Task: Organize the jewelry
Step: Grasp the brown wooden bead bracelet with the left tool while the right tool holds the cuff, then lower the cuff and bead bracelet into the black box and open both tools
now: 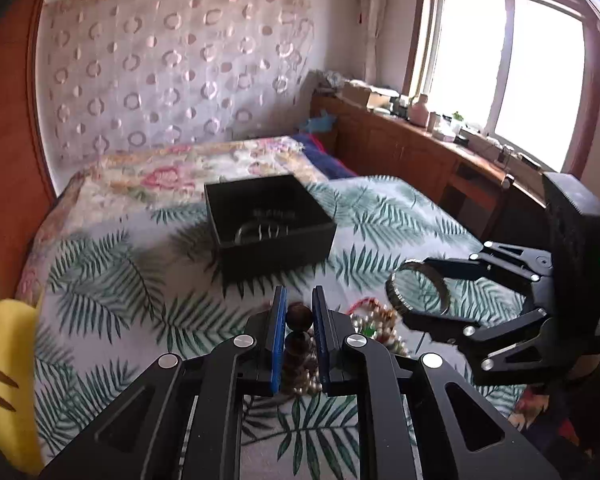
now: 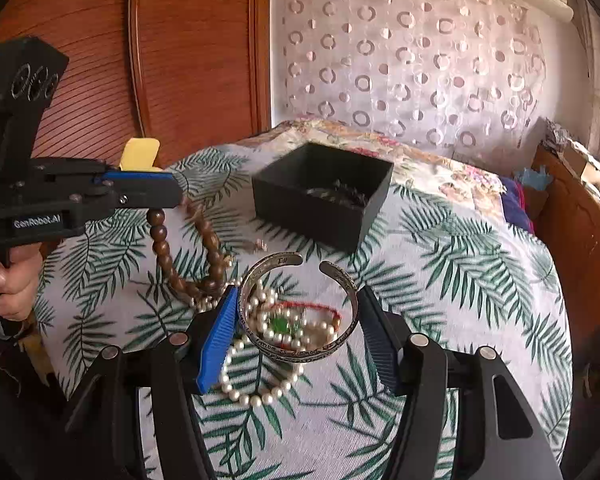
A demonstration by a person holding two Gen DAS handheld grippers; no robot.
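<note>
While left gripper [image 1: 299,316] pinches bead string [image 2: 168,256]; right gripper [image 2: 296,320] clasps one cuff [image 2: 298,354].

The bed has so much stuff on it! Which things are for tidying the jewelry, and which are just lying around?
For the job:
- silver cuff bracelet, held by the right gripper
- brown bead strand, pinched by the left gripper
- pearl strand
- red cord with green stone
- black box

Just lying about:
- yellow thing
- windowsill bottles
- dotted curtain
</note>
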